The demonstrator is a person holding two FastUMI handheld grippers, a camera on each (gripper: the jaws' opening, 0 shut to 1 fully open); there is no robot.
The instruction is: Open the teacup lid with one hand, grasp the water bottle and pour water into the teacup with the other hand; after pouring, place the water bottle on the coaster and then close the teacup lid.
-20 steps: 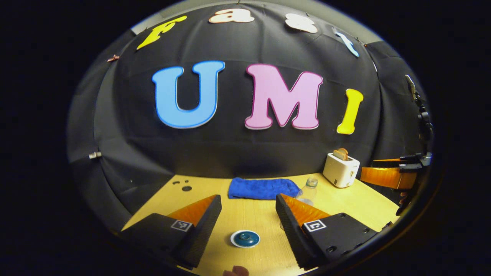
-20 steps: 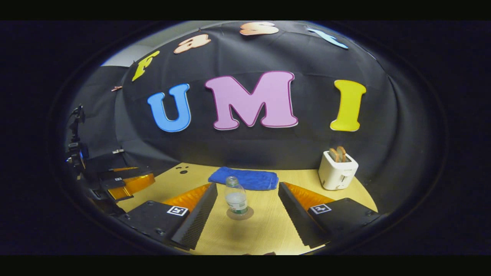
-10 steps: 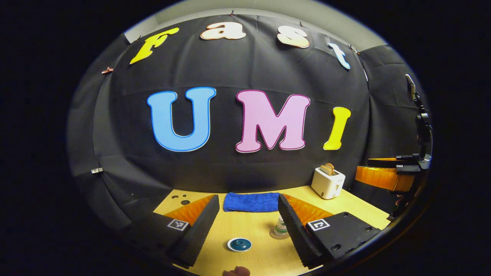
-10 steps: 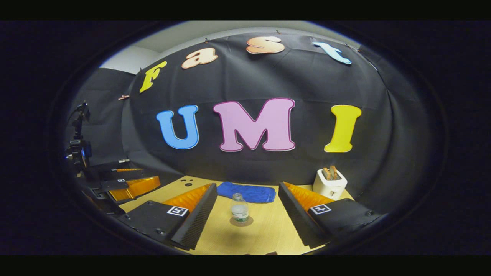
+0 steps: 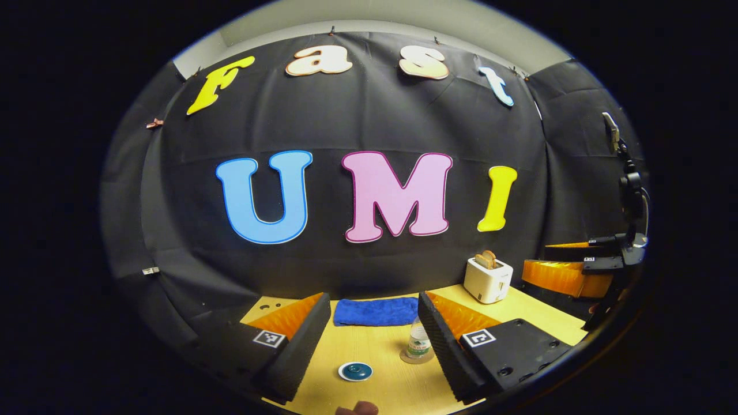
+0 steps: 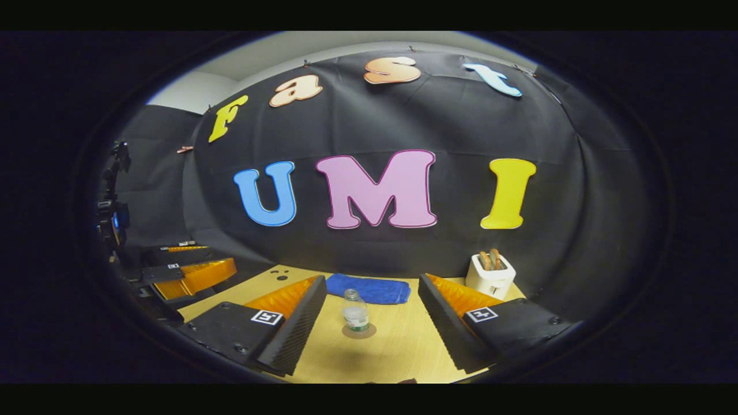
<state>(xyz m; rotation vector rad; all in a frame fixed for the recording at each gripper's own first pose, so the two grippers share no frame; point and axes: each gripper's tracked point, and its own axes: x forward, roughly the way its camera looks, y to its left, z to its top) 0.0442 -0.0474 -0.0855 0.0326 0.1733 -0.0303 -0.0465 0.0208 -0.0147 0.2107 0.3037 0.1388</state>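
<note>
The teacup stands on the wooden table with its dark blue lid on, low between the fingers of my left gripper, which is open and well back from it. To its right the small clear water bottle stands upright on a round coaster. My right gripper is open, and the water bottle on the coaster sits ahead between its fingers, untouched. The right gripper hangs at the far right, the left gripper at the far left.
A folded blue towel lies at the back of the table by the black wall. A white toaster holding toast stands at the back right. Small dark holes mark the table's back left corner.
Both grippers have drawn back and tipped up, so the cup, bottle and towel look smaller and lower. Both stay open and nothing on the table has moved.
</note>
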